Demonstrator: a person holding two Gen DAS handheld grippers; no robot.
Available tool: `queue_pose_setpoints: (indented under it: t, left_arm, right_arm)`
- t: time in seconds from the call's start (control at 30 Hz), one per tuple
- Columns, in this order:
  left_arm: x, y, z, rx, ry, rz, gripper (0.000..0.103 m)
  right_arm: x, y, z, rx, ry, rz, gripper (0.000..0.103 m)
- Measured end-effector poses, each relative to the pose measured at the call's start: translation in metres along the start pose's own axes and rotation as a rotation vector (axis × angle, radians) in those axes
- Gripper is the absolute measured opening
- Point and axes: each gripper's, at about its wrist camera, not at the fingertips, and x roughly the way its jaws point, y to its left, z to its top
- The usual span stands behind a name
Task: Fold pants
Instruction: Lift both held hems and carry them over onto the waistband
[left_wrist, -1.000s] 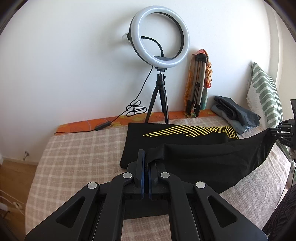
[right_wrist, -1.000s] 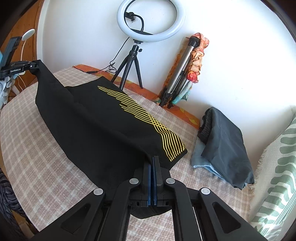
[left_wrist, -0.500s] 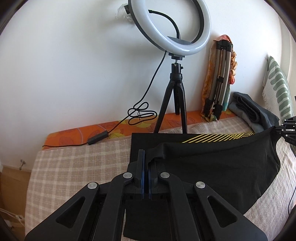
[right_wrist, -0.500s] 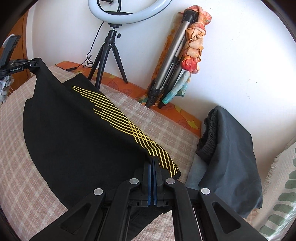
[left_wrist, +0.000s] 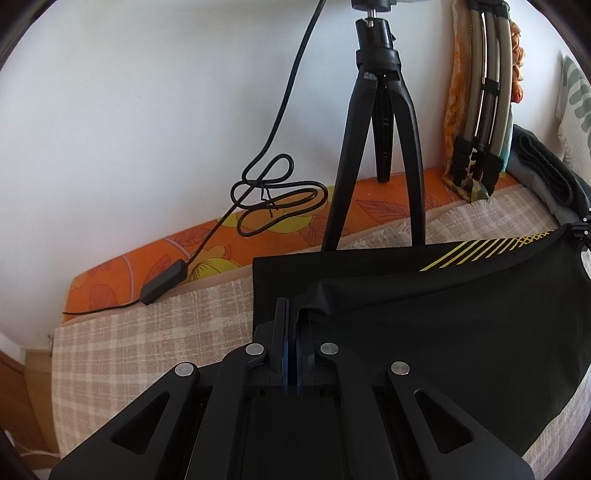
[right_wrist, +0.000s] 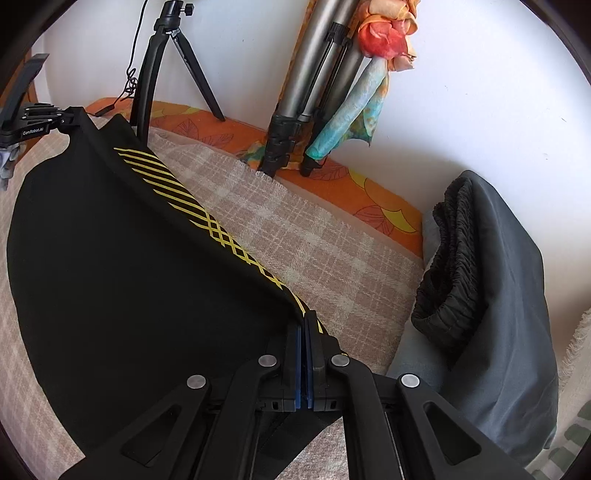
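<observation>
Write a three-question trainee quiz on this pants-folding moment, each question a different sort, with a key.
1. True or false: the left hand-held gripper is shut on the black pants.
2. Multiple choice: what colour are the stripes on the pants? A) white B) yellow C) red
3. Short answer: what lies on the checked blanket to the right of the right hand-held gripper?

Key
1. True; the right one grips the other end.
2. B
3. A pile of folded dark grey clothes.
</observation>
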Motion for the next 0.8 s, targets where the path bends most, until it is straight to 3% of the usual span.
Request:
queue_pose_setpoints:
  t: [0.27, 0.43, 0.5, 0.6, 0.73, 0.8]
  left_arm:
    - [0.026, 0.001, 0.0, 0.004, 0.063, 0.009, 0.002]
    - [0.038, 0.006, 0.003, -0.027, 0.089, 0.05, 0.009]
    - [0.042, 0.009, 0.005, -0.053, 0.091, 0.061, 0.013]
    - [0.044, 0.008, 0.008, -0.05, 0.081, 0.052, 0.013]
    - [0.048, 0.008, 0.009, -0.057, 0.066, 0.045, 0.012]
    - [0.052, 0.01, 0.011, -0.073, 0.047, 0.028, 0.003]
  right_arm:
    - [0.021, -0.003, 0.003, -0.006, 0.028, 0.026, 0.0]
    - [0.025, -0.001, 0.001, -0.014, 0.043, 0.041, 0.0]
    - [0.024, -0.003, 0.001, -0.009, 0.047, 0.057, 0.007]
    - [0.022, -0.007, 0.002, -0.008, 0.045, 0.064, 0.011]
    - [0.022, -0.009, 0.004, -0.003, 0.04, 0.072, 0.006]
    - [0.018, -0.007, 0.002, -0.001, 0.038, 0.068, 0.003]
